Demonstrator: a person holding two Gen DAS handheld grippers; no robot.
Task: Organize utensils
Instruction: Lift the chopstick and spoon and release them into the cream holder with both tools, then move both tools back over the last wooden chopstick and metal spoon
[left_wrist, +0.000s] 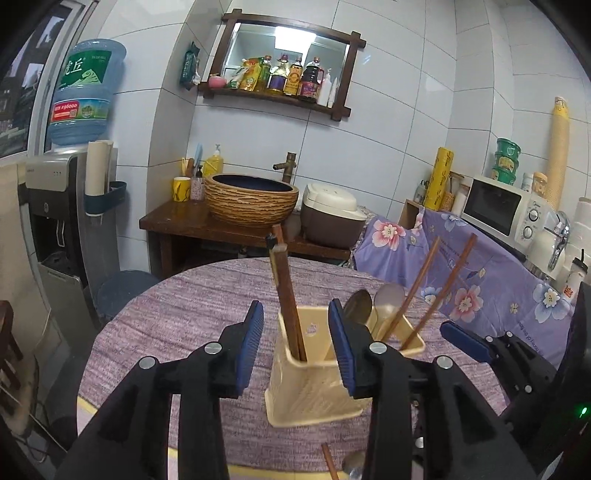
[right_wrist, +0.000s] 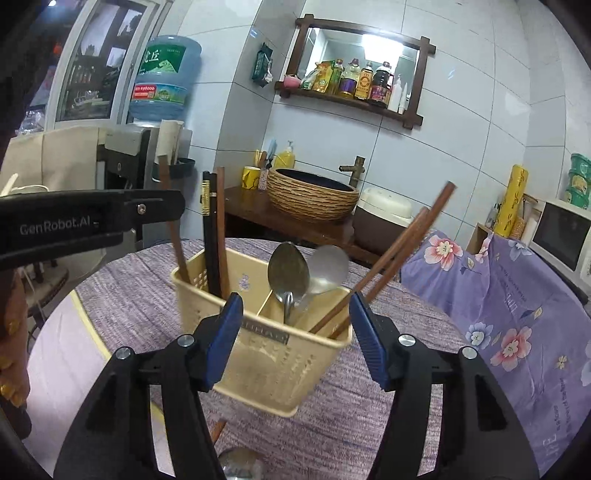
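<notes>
On the left, the left gripper (left_wrist: 297, 334) hangs over the round table (left_wrist: 177, 314) with its two blue fingers (left_wrist: 251, 347) wide apart. It holds nothing. From the right wrist view its black arm sticks in from the left, near the tops of the sticks.

Between the fingers, a bit farther off, stands the yellow holder (left_wrist: 314, 384). It sits on the purple cloth in the middle of the table. In its left part stand some brown chopsticks (left_wrist: 286, 295) and one black chopstick (right_wrist: 209, 236), almost straight up. In the next part to the right are two metal spoons (right_wrist: 290, 275), bowls up, touching each other. At the right end two more brown chopsticks (right_wrist: 388, 266) lean out to the right.

The right gripper (right_wrist: 297, 334) is on the near right side of the holder. Its fingers (right_wrist: 229, 332) are spread wide too, one on each side of the holder's near wall, and they grip nothing.

Near the table's near edge lie one more chopstick (left_wrist: 328, 461) and a spoon (right_wrist: 240, 463), close together, only partly seen.

Far right there is a flowered purple cloth (left_wrist: 480, 288) and a white microwave (left_wrist: 498, 206).
</notes>
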